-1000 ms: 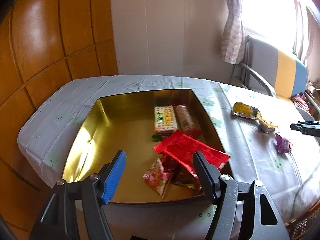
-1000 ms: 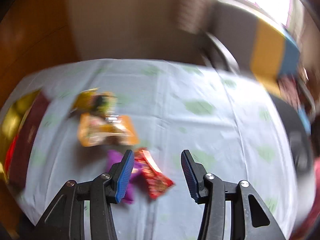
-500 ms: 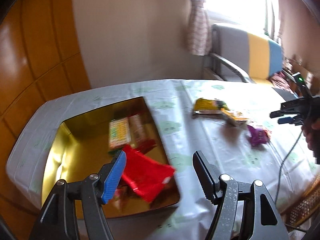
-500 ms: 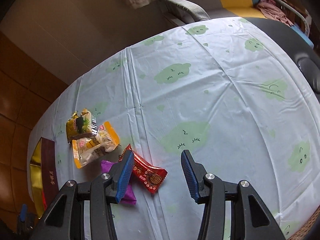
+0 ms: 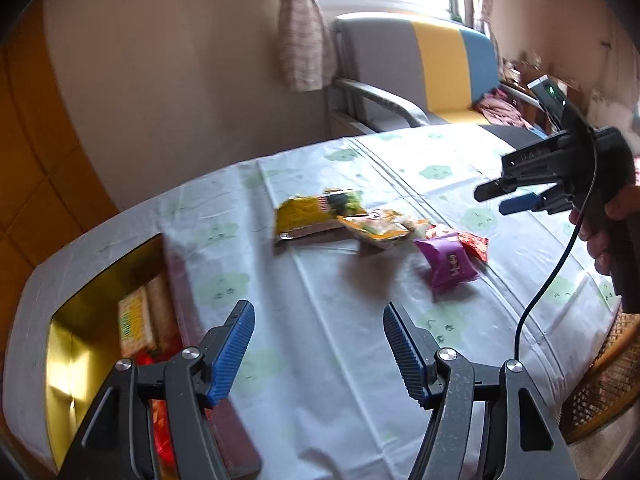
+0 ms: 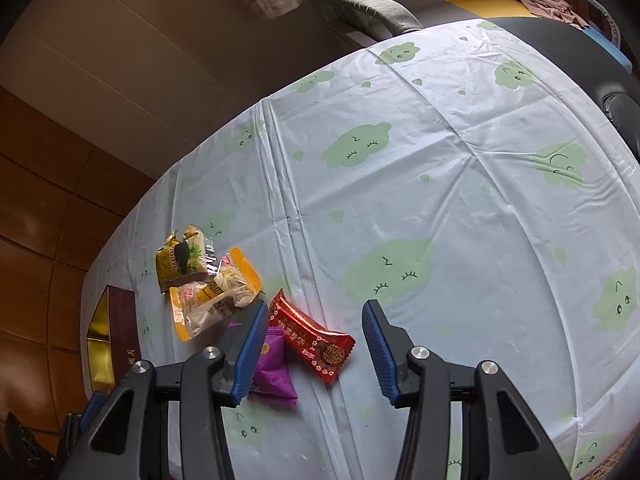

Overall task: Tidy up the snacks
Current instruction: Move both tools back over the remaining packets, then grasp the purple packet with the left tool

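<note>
Several snack packets lie on the tablecloth: a yellow-green packet (image 5: 316, 212) (image 6: 180, 254), an orange-edged clear packet (image 5: 378, 228) (image 6: 212, 294), a purple packet (image 5: 450, 262) (image 6: 272, 364) and a red packet (image 5: 470, 240) (image 6: 314, 338). A gold tin box (image 5: 68, 344) (image 6: 98, 340) at the left holds more snacks. My left gripper (image 5: 316, 354) is open and empty over the cloth, right of the box. My right gripper (image 6: 314, 350) (image 5: 508, 200) is open, just above the red packet.
The table wears a white cloth with green clouds (image 6: 400, 184). A grey, yellow and blue sofa (image 5: 420, 68) stands behind it under a window. A wicker edge (image 5: 600, 392) shows at the right. Wood panelling (image 5: 36, 152) covers the left wall.
My left gripper has swung right, from over the gold box to over the cloth facing the loose packets. My right gripper has come closer to the red packet.
</note>
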### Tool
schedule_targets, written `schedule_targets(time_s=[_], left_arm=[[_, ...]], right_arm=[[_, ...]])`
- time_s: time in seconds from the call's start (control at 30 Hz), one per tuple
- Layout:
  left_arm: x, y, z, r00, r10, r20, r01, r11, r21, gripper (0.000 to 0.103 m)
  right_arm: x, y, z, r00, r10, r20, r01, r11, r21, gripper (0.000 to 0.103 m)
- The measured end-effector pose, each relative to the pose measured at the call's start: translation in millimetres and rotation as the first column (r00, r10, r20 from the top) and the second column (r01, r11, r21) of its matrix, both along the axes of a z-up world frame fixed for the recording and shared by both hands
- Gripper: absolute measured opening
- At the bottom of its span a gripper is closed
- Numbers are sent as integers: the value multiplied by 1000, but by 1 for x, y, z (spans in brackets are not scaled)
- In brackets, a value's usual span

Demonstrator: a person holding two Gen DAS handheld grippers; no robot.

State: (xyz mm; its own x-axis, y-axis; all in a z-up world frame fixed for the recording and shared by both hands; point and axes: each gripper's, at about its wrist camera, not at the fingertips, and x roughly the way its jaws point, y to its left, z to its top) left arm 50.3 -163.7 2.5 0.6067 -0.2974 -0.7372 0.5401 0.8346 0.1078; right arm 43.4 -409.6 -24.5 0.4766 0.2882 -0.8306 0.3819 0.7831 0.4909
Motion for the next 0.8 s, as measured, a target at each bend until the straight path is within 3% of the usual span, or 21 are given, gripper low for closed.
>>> schedule_targets(time_s=[0.2, 0.37, 0.57, 0.8], left_arm=[[8, -22, -17, 993, -37, -112, 35, 999, -27, 48], [13, -48, -25, 980, -81, -181, 67, 994, -82, 47], [29, -88, -36, 967, -92, -236, 66, 991, -118, 66], [50, -129, -63, 955, -96, -282, 71, 993, -98, 67]], right_arm=[[0, 1, 1, 1000, 2, 0, -2, 1000, 9, 50], [-1, 3, 2, 1000, 8, 5, -9, 1000, 8, 50], [-1, 4, 2, 1000, 13, 9, -13, 1000, 16, 50], [1, 4, 2, 1000, 14, 8, -14, 1000, 15, 50]])
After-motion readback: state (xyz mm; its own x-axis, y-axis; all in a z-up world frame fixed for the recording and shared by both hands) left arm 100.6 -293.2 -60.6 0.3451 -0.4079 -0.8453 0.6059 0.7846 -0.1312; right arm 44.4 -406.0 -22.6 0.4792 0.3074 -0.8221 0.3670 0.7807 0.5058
